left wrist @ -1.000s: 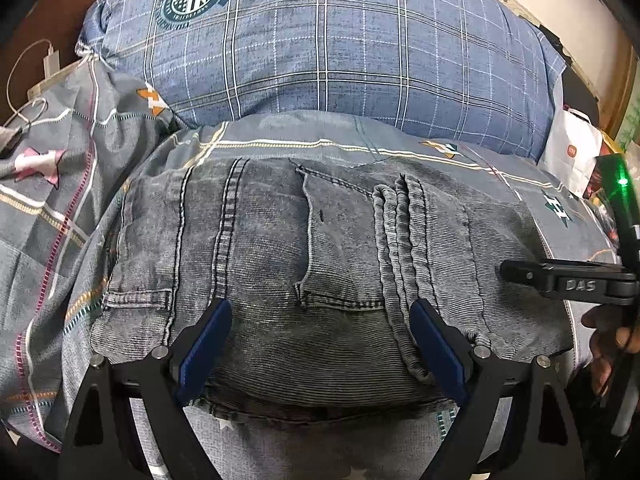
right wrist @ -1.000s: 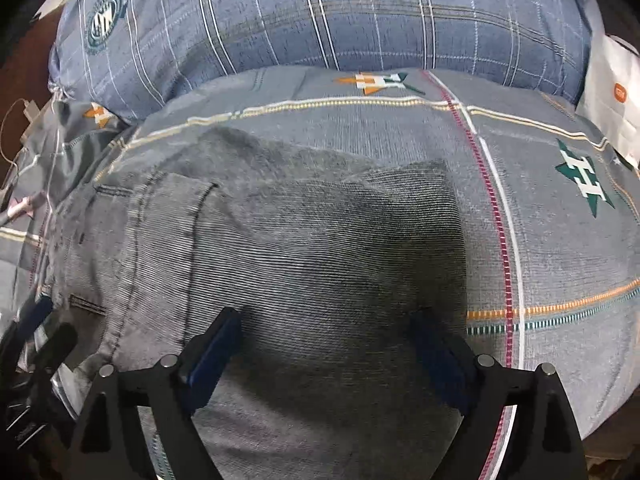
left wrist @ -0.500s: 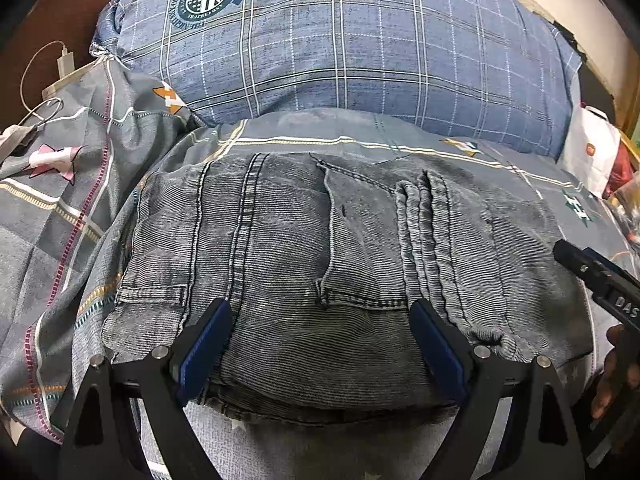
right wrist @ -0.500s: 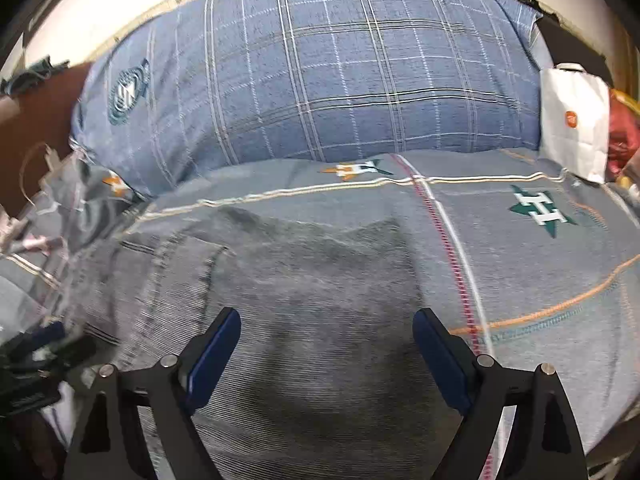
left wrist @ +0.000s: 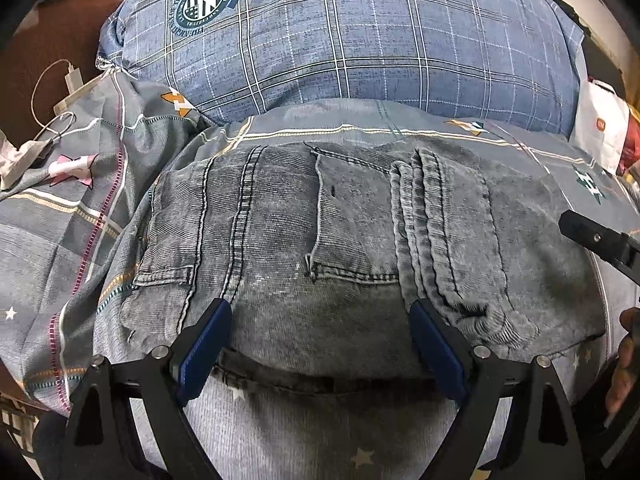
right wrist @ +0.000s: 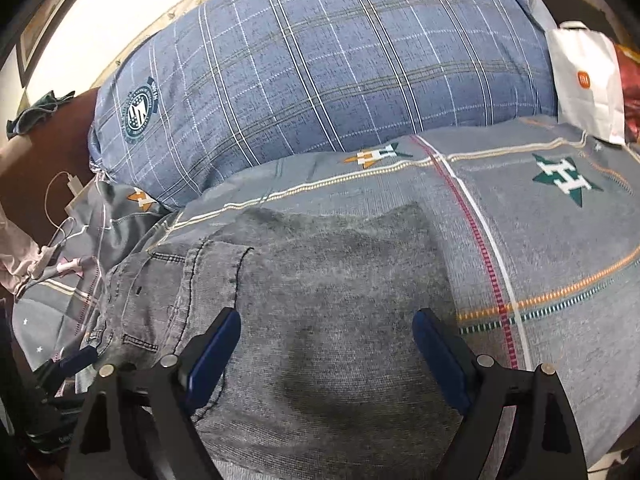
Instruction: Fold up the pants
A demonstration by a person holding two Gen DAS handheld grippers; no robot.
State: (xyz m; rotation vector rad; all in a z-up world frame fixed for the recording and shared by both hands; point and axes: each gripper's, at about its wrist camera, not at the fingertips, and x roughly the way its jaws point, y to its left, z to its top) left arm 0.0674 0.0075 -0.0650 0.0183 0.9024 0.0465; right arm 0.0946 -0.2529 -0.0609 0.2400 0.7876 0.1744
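Grey washed jeans point(left wrist: 340, 240) lie folded into a compact rectangle on the grey patterned bed sheet point(left wrist: 80, 208), with a back pocket and stacked hems showing on top. My left gripper point(left wrist: 320, 344) is open and empty, hovering over the near edge of the folded jeans. The jeans also show in the right wrist view point(right wrist: 340, 300). My right gripper point(right wrist: 326, 348) is open and empty, raised above their right half. The right gripper's black body point(left wrist: 600, 240) shows at the right edge of the left wrist view.
A large blue plaid pillow point(left wrist: 340, 40) lies behind the jeans. A white paper bag point(right wrist: 588, 80) stands at the far right. A white charger and cable point(left wrist: 72, 80) lie on the brown surface at the left.
Both grippers have pulled back and up from the jeans, so more of the pillow and bed shows. The right gripper has moved away to the right in the left wrist view.
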